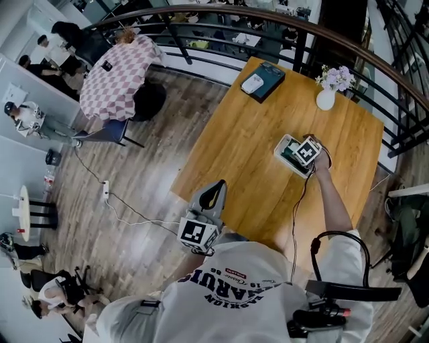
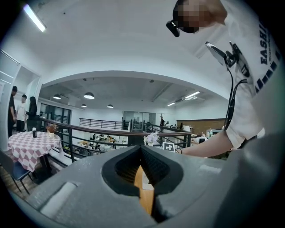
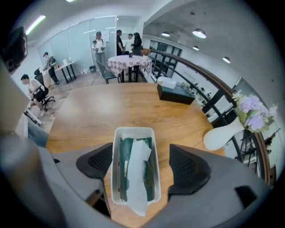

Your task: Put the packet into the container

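Packet (image 3: 149, 171): dark green, lay inside white container (image 3: 133, 131), toward surface's (image 3: 111, 107) right edge; white sheet (image 3: 136, 196) overhung rim. Right tool (image 3: 141, 164) wide, empty, above; left tool (image 2: 141, 167) closed, empty. Lift best kept vertical, clear of sheet.

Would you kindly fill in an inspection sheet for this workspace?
Surface: wooden table, mostly bare.
Job's things: packet lies inside the white container, a white sheet over it.
Clutter: flower vase; dark box at far edge.
Grippers: right gripper open above the container, holding nothing; left gripper shut, empty, by the table's near edge.
Cables: cord along right arm; extension lead on floor.
Surroundings: railing, checked-cloth table, people nearby.
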Demonstrator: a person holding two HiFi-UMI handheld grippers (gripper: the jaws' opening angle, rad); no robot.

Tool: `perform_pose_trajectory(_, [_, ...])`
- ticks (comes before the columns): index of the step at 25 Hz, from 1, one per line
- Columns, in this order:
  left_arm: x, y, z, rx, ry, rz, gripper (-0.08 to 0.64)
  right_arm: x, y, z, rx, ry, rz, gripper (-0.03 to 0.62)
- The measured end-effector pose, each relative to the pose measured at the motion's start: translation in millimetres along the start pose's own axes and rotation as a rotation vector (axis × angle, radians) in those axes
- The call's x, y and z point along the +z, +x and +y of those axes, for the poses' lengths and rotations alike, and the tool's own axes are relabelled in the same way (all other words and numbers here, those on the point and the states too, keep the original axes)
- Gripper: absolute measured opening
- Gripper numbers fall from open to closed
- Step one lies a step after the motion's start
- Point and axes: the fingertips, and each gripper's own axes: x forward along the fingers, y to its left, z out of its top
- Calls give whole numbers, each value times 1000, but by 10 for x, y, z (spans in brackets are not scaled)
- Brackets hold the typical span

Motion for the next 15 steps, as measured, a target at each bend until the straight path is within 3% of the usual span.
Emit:
perform_pose_trajectory(3, [79, 77, -89, -39, 2, -25, 2, 297, -480, -156, -136, 0, -140, 403])
perform_pose_trajectory(9, [233, 282, -349, -148, 25, -68, 2, 444, -1528, -76, -244, 91, -348, 402])
perform_pose_trajectory(15, [412, 453, -661, -251, 30, -120, 2, 223, -2628, 216, -379, 205, -572, 391])
